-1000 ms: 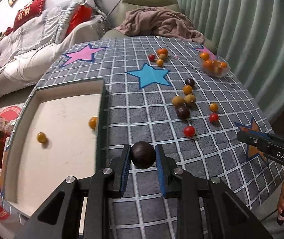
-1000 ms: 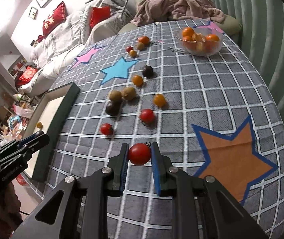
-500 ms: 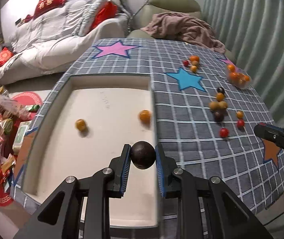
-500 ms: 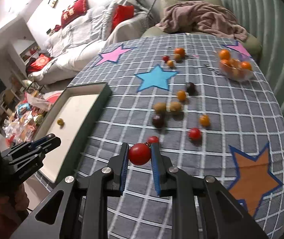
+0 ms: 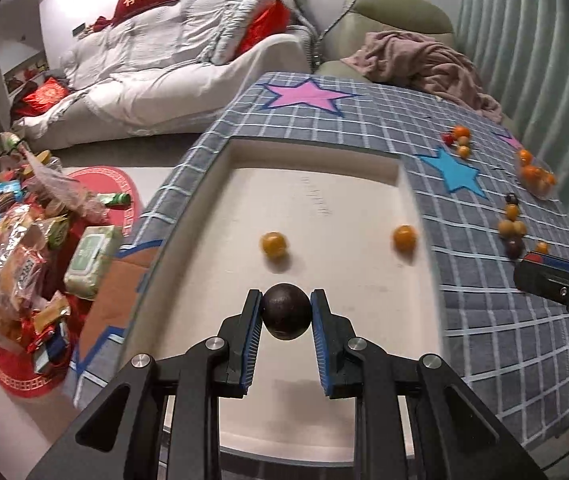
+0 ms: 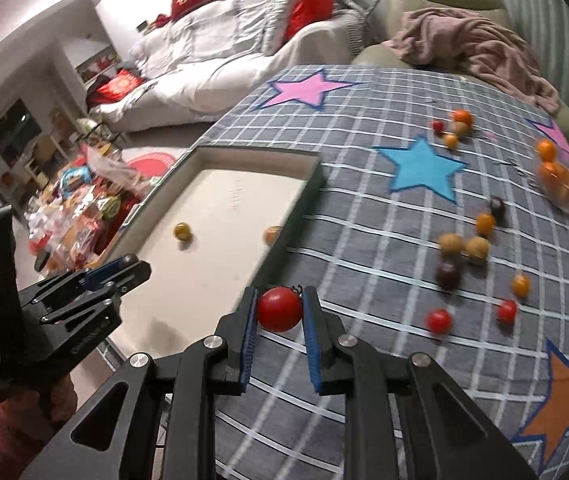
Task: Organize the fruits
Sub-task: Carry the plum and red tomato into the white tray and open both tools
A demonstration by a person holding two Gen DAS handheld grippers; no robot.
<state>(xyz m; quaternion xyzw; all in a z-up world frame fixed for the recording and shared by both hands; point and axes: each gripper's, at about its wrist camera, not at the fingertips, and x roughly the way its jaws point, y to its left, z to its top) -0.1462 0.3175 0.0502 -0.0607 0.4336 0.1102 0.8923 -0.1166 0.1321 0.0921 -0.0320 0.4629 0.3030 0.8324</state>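
Left wrist shows jaws clamping a dark fruit (image 5: 286,312) over the tray (image 5: 316,152); right wrist's grip a red tomato (image 6: 280,309).

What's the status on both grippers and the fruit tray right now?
Left gripper shut on dark plum, over tray. Right gripper shut on red tomato, beside the tray's edge. Two orange fruits in tray, nothing blocking.

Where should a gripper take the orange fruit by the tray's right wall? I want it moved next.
Grip the orange fruit across its widest middle, coming from above. It is round and appears close to the tray wall, so a side approach is probably cramped.
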